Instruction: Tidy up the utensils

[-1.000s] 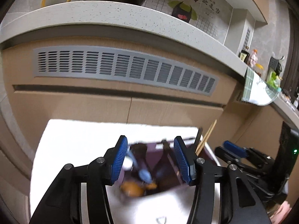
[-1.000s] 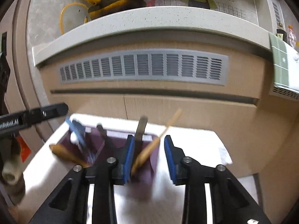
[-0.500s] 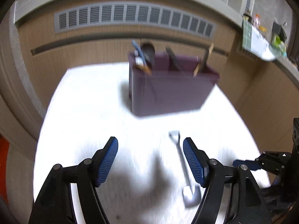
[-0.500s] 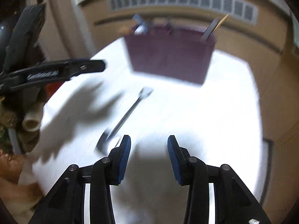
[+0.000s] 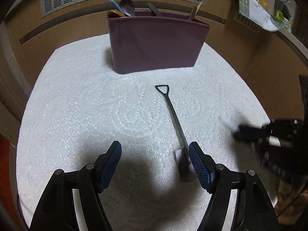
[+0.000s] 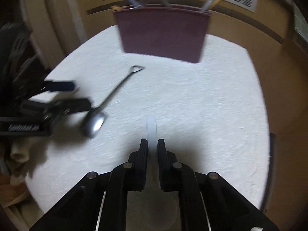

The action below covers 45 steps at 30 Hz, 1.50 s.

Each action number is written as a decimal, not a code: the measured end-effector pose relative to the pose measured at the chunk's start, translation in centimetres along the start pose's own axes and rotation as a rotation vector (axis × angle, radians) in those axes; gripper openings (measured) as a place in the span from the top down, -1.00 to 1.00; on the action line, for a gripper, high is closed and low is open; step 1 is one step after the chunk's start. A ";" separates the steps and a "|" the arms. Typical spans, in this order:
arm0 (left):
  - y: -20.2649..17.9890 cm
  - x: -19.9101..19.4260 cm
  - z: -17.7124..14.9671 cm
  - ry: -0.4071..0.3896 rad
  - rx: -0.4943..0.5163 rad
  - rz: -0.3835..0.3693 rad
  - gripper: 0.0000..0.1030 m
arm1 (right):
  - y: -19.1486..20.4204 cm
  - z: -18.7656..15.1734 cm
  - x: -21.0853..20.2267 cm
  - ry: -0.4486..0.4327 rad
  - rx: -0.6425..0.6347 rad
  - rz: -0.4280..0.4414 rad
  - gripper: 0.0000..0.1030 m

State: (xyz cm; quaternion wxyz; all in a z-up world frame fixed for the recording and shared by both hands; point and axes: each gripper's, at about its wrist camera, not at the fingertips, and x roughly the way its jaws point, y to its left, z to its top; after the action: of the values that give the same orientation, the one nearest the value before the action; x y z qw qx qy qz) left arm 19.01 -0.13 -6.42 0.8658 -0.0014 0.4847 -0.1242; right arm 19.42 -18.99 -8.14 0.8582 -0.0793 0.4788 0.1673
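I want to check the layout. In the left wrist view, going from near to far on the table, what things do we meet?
left gripper → shovel-handled metal spoon → purple utensil box with utensils standing in it.

The utensils' [image 5: 123, 9] lower ends are hidden inside the purple holder [image 5: 156, 44]; the right gripper [image 5: 250, 132] is motion-blurred.

right gripper [image 6: 153, 144] has just closed on a clear spoon [image 6: 151, 127]; left gripper [image 5: 155, 163] widened.
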 end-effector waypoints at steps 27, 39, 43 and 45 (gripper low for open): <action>6.2 2.0 3.7 0.057 0.059 0.316 -0.60 | -2.9 -1.1 -0.6 -0.038 0.150 -0.021 -0.62; 1.9 -5.2 -2.8 0.112 0.325 0.007 -0.60 | -2.2 -0.7 -0.5 -0.030 0.125 -0.036 -0.62; -1.3 -3.5 -2.5 0.133 0.459 -0.003 -0.60 | -1.9 -0.7 -1.0 -0.045 0.111 -0.025 -0.62; -2.1 -1.9 -2.3 0.148 0.500 0.040 -0.60 | -1.8 -0.6 -1.3 -0.045 0.101 0.003 -0.62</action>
State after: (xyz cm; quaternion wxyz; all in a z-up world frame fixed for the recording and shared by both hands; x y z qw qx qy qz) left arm 15.63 -1.49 -5.79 0.8037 0.2313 0.5010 -0.2228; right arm 18.93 -21.11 -7.40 0.8713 -0.0312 0.4675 0.1459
